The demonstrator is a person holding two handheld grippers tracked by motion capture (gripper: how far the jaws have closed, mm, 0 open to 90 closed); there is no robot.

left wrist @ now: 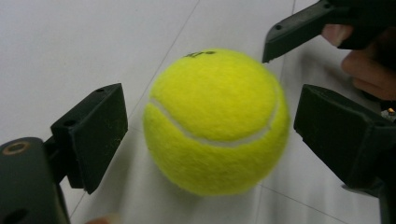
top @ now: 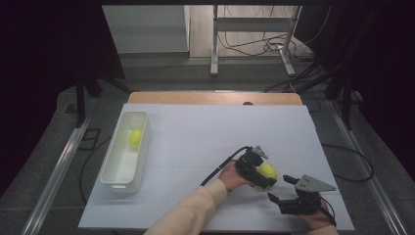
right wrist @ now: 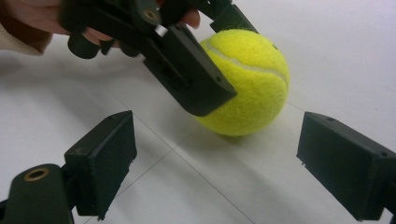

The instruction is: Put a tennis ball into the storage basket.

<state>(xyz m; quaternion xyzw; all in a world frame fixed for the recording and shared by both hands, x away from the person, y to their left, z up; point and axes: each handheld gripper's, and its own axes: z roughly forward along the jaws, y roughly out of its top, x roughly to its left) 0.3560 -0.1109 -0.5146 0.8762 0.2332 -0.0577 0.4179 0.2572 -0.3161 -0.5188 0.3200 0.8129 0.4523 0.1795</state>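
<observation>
A yellow tennis ball (top: 268,171) (left wrist: 215,121) (right wrist: 252,79) rests on the white table top (top: 205,142), right of centre near the front. My left gripper (top: 263,169) (left wrist: 213,98) straddles it. In the left gripper view its two black pads stand a little off the ball on either side, so it is open. Just to the right and nearer the front edge, my right gripper (top: 280,188) (right wrist: 219,126) points at the same ball, open, with nothing between its pads. In the right gripper view one jaw of the left gripper (right wrist: 187,70) covers part of the ball.
A long white bin (top: 113,182) stands along the table's left side with a second yellow tennis ball (top: 135,138) inside it. A black cable (top: 222,166) trails from the left gripper across the table. Table legs and cables lie on the floor beyond the far edge.
</observation>
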